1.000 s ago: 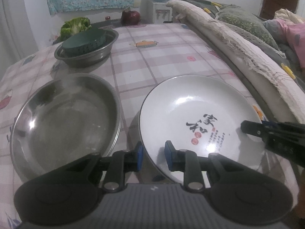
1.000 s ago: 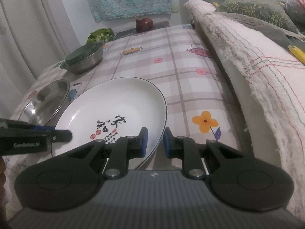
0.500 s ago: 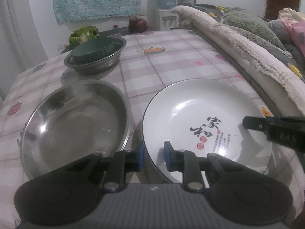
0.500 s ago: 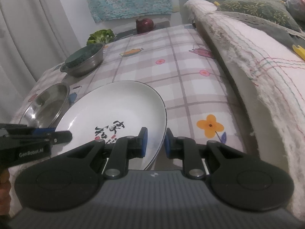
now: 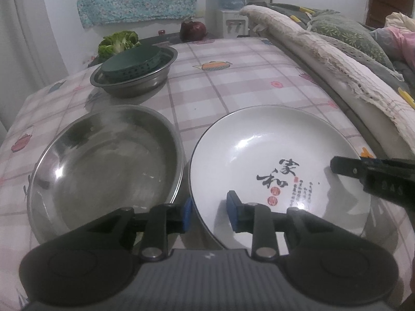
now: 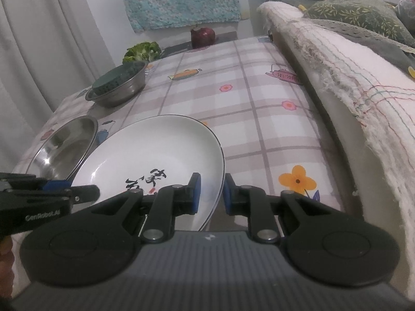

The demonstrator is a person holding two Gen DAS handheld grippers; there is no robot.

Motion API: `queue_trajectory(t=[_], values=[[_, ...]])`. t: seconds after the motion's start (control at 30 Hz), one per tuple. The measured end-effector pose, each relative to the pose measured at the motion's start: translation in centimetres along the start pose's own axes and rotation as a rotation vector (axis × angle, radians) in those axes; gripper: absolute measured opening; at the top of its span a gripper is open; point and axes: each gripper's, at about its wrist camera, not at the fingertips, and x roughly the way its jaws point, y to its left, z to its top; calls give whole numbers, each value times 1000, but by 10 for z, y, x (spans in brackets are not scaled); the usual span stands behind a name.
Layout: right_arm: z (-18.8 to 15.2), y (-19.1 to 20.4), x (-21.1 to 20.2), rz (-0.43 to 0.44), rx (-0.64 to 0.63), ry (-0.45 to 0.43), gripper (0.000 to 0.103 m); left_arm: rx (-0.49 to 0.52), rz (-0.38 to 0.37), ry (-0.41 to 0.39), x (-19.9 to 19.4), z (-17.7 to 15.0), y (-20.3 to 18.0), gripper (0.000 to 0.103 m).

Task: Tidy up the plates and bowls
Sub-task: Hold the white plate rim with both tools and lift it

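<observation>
A white plate [image 5: 259, 150] with black characters lies on the checked tablecloth [image 5: 233, 90], beside a wide steel plate [image 5: 103, 165] to its left. My left gripper [image 5: 209, 213] straddles the white plate's near-left rim; its jaws are opening and the pads stand off the rim. In the right wrist view my right gripper [image 6: 210, 194] is shut on the white plate [image 6: 160, 150] at its right rim, and that side looks slightly raised. The steel plate [image 6: 64, 150] sits just behind the plate's left edge.
At the back left stands a steel bowl [image 5: 155, 83] holding a dark green strainer [image 5: 129, 59]. Behind it are leafy greens [image 5: 118, 42] and a dark red vegetable [image 5: 194, 29]. Folded bedding [image 5: 337, 64] lines the table's right side.
The left jaws have spread wider around the white plate's rim after narrowing briefly. The right gripper keeps its hold on the opposite rim and has barely moved.
</observation>
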Motion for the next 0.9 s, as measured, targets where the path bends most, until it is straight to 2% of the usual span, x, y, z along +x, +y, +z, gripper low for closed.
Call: queue_trajectory(t=[0.17,0.53,0.7,0.9], values=[[-2,0,1,1,1,1,18,2,1,-11,6,3,-2,36],[-4,3,3,-6,-9,-5,22,9,20,-15,5,4,-6,37],[-4,1,-4,-20,-25,-4,22,5,-23,-2,0,0,-9,37],[-6,-9,-7,-25,-5,-8,21,23,-36,4,3,0,-12,38]])
